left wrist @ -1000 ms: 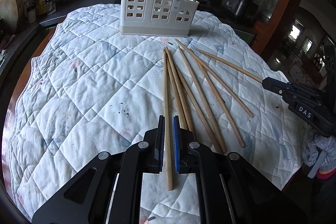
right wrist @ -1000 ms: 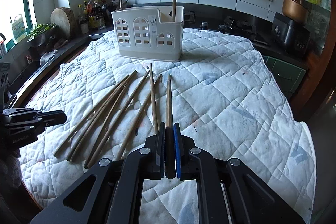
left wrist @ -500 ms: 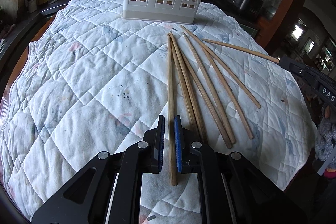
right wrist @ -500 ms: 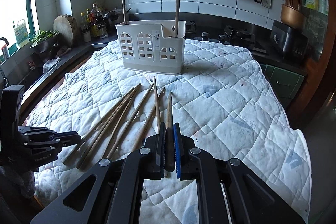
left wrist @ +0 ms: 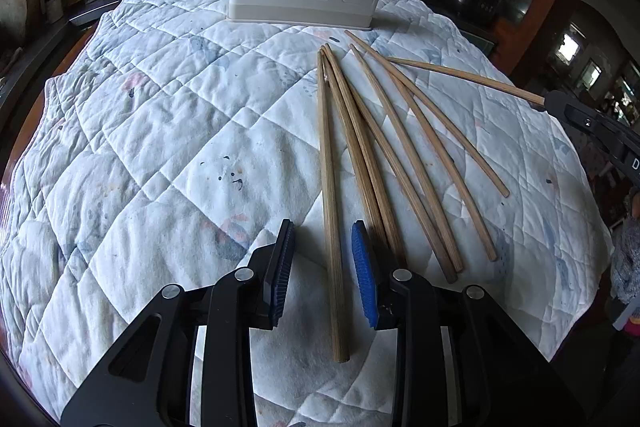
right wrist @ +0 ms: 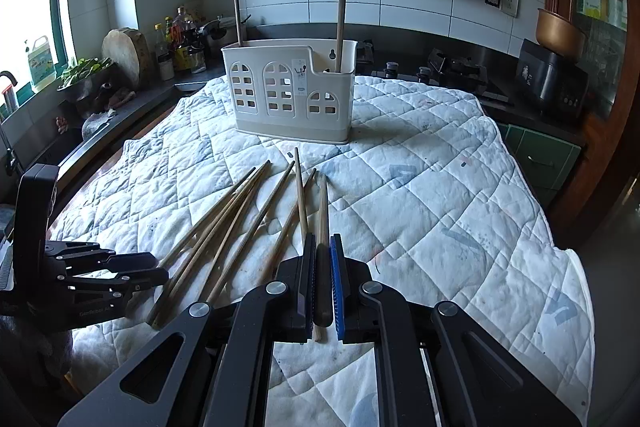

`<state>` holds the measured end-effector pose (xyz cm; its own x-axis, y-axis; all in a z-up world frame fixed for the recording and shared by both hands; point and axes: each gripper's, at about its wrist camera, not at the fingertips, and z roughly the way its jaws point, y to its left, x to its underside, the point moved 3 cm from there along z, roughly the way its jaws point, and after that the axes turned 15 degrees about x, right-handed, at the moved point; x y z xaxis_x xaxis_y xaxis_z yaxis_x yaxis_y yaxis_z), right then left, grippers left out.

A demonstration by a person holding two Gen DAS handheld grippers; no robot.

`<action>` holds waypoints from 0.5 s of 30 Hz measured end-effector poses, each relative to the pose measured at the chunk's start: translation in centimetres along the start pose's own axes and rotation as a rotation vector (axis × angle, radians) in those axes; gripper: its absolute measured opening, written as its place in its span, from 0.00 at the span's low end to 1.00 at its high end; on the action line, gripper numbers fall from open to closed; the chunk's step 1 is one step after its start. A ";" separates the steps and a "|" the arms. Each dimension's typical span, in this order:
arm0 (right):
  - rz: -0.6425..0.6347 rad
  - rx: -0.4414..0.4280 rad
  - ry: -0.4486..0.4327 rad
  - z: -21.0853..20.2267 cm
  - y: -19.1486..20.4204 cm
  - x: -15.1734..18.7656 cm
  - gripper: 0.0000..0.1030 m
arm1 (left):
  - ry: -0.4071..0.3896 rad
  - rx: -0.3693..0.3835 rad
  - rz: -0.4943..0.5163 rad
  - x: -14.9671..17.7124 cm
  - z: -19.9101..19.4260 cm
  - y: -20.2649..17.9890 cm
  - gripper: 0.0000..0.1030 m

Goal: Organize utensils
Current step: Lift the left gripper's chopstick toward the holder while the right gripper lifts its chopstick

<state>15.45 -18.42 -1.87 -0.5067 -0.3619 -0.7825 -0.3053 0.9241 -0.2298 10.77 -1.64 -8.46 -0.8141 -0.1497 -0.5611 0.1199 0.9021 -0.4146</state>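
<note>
Down low, the left gripper (left wrist: 323, 263) stands with its jaws spread, one chopstick (left wrist: 330, 211) lying loose on the quilted cloth (left wrist: 160, 131) between the pads and touching neither. Just beside it the other loose chopsticks (left wrist: 404, 163) fan outward across the cloth. The right gripper (right wrist: 322, 279) is pinched tight on a darker chopstick (right wrist: 322, 227) that points away along its fingers; whether its far tip rests on the cloth is hard to tell. Beyond both, the white utensil holder (right wrist: 290, 95) stands upright on the cloth, with two chopsticks (right wrist: 340, 27) standing in it, one near each end.
</note>
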 end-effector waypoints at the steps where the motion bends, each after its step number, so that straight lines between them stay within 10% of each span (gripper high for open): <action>1: 0.001 -0.001 0.001 0.0 -0.1 0.0 0.07 | -0.003 0.003 -0.003 0.0 0.0 0.0 0.30; 15: 0.001 -0.003 0.000 0.0 0.3 0.0 0.07 | 0.030 -0.063 0.078 0.4 0.4 -1.0 0.08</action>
<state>15.36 -18.17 -1.89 -0.5071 -0.3611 -0.7826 -0.3074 0.9241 -0.2272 10.53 -2.77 -8.52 -0.8203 -0.0666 -0.5680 0.1483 0.9344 -0.3238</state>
